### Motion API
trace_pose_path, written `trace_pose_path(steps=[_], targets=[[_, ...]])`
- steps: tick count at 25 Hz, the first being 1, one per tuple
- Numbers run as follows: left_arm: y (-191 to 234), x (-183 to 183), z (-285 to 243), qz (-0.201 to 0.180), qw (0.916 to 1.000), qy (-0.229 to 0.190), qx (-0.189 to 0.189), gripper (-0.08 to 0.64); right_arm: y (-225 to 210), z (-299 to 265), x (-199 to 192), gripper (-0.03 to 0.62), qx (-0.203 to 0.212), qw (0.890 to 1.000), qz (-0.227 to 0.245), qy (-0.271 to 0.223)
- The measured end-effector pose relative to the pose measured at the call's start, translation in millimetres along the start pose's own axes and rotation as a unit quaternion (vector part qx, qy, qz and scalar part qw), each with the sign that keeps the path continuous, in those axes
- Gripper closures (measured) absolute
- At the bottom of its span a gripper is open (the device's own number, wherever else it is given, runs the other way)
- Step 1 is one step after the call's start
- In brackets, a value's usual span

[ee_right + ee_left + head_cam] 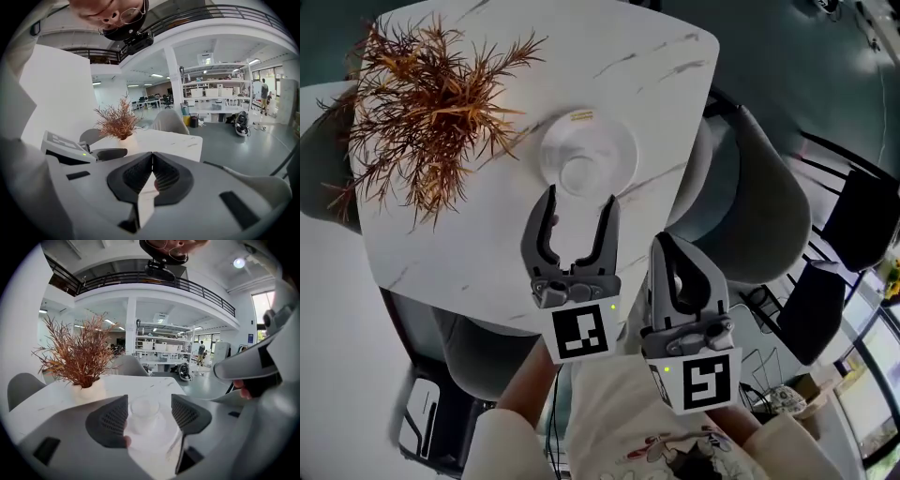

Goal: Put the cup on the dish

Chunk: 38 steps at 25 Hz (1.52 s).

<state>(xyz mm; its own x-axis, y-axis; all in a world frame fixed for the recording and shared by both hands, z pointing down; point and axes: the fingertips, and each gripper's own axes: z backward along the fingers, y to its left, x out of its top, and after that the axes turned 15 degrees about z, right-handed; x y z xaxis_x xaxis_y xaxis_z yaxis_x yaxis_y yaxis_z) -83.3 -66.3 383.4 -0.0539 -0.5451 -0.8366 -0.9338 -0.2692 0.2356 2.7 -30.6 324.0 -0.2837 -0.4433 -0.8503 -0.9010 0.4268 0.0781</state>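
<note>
A clear glass cup (579, 172) stands upright on a clear glass dish (614, 142) on the white marble table (666, 66). My left gripper (581, 202) is open, just short of the dish on its near side, its two fingers apart from the cup. Through the left gripper view the cup (144, 410) shows in the gap between the open jaws, resting on the dish (161, 428). My right gripper (668, 246) hangs off the table's near right edge, jaws shut with nothing between them (152, 171).
A dried reddish-brown plant (427, 103) in a white pot (89, 391) takes up the table's left side. Grey chairs (769, 206) stand to the right of the table and under its near edge. The table's right edge runs close to my right gripper.
</note>
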Motion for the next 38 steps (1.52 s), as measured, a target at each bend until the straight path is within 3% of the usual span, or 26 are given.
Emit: trace_pose_path(steps=[3,7,12,16,19,25,28,38], targets=[[-1.3,2.3,15.2,0.055,0.9979,-0.019,0.029,0.284,-0.7,12.2,4.1,0.586,-0.004,1.0,0.003,-0.005],[-8.5,0.1,30.4,0.077,0.9968,0.004,0.023,0.287,4.2,19.5,18.0,0.586,-0.006,1.0,-0.006,-0.025],[-15.6,12.7,46.7,0.058,0.9981,0.002,0.018,0.391,12.3,27.6,30.1,0.586,-0.011,0.997,-0.045,-0.061],[-40.7,21.0,63.9,0.056,0.9983,-0.016,0.009,0.393,19.8,59.2,20.0,0.586,0.01,0.999,-0.045,-0.028],[-49.7,22.5,75.4,0.046,0.9989,-0.006,0.009,0.393,18.6,73.7,22.3,0.586,0.012,0.999,-0.034,-0.028],[-73.3,33.9,98.1,0.035,0.9994,-0.002,-0.002,0.393,15.5,101.1,42.2,0.586,0.009,0.999,-0.019,-0.043],[-91.6,44.5,109.4,0.046,0.9989,-0.001,-0.012,0.393,17.0,119.0,59.5,0.586,0.01,0.998,-0.006,-0.061],[-124.9,58.2,157.9,0.045,0.9981,-0.026,-0.031,0.393,37.3,181.1,76.4,0.586,0.016,0.996,0.024,-0.088]])
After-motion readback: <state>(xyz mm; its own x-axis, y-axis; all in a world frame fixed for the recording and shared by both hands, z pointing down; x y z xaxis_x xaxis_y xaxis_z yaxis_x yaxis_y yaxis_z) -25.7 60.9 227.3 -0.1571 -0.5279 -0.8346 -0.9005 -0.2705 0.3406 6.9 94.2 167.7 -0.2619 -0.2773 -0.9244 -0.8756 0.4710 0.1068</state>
